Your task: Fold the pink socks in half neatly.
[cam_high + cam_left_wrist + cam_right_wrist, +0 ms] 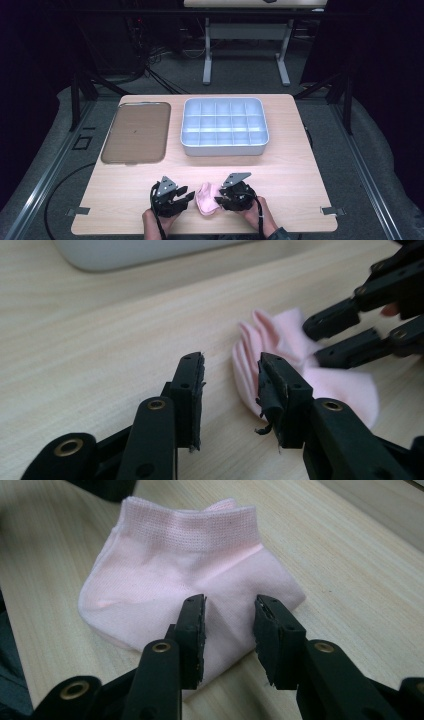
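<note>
near the front edge of the table, between your two hands, lies a pink sock, folded and flat on the wood. your left gripper sits just to its left, and your right gripper is at its right side, reaching onto it.

from the left gripper view, your left gripper has its jaws parted with bare wood in the gap; nothing is between them. the sock lies just beyond the right-hand jaw, and whether that jaw brushes the fabric you cannot tell from this angle. farther off in that view, your right gripper comes in from the upper right with its two black jaws over the sock's far part.

from the right gripper view, your right gripper is partly open, the jaws a moderate gap apart, with the near edge of the sock rising between them. the pads do not look pressed on the fabric, so it is not a grip. the ribbed cuff of the sock lies at the far end, away from the jaws.

farther back on the table stand a brown tray at the left and a white compartment box at the right, side by side, both well apart from the sock.
</note>
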A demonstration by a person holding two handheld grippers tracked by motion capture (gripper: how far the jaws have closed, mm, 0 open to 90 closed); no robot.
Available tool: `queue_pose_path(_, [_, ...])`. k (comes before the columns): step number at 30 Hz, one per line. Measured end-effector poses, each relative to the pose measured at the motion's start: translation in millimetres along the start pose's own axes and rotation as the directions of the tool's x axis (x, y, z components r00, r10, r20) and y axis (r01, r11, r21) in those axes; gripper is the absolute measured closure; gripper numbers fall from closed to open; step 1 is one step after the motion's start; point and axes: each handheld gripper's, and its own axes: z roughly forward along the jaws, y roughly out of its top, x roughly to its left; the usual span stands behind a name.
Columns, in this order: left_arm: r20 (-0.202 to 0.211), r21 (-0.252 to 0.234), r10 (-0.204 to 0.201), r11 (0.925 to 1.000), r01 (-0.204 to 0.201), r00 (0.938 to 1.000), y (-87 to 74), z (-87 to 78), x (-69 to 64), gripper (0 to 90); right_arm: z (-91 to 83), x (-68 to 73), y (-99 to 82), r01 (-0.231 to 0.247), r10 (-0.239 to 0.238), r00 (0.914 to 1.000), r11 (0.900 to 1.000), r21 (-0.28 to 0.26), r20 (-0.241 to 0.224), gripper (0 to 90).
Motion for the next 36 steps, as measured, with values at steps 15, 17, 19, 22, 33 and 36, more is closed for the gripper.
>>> queue_pose_path(15, [0.053, 0.125, 0.135, 0.9821, -0.141, 0.9894, 2.0, 30.4, -19.5, 85.0, 0.5, -0.8, -0.8, -0.006, 0.006, 1.0000, 1.0000, -0.001, 0.003, 64.6])
queue_pose_path(17, [0.054, 0.129, 0.139, 0.9810, -0.145, 0.9887, 0.0, 31.2, -18.7, 84.8, 0.6, -0.5, -1.6, -0.009, 0.009, 0.9999, 0.9999, -0.006, 0.006, 64.1])
queue_pose_path(19, [0.050, 0.133, 0.148, 0.9793, -0.153, 0.9878, -0.1, 32.3, -18.9, 84.9, 0.8, 0.0, -1.6, -0.011, 0.011, 0.9999, 0.9999, -0.008, 0.010, 63.8])
queue_pose_path(22, [0.056, 0.135, 0.151, 0.9783, -0.157, 0.9870, 0.4, 34.0, -18.3, 85.1, 1.1, -1.7, -1.7, -0.017, 0.017, 0.9998, 0.9998, -0.011, -0.004, 60.8])
queue_pose_path(33, [0.062, 0.105, 0.133, 0.9847, -0.139, 0.9892, -4.5, 32.9, -15.6, 85.4, -6.9, -13.9, -10.4, -0.156, 0.155, 0.9875, 0.9871, -0.034, -0.028, 37.4])
queue_pose_path(36, [0.063, 0.092, 0.125, 0.9872, -0.130, 0.9901, -6.3, 32.9, -14.9, 86.8, -7.9, -15.9, -8.9, -0.181, 0.181, 0.9825, 0.9834, -0.003, -0.044, 39.5])
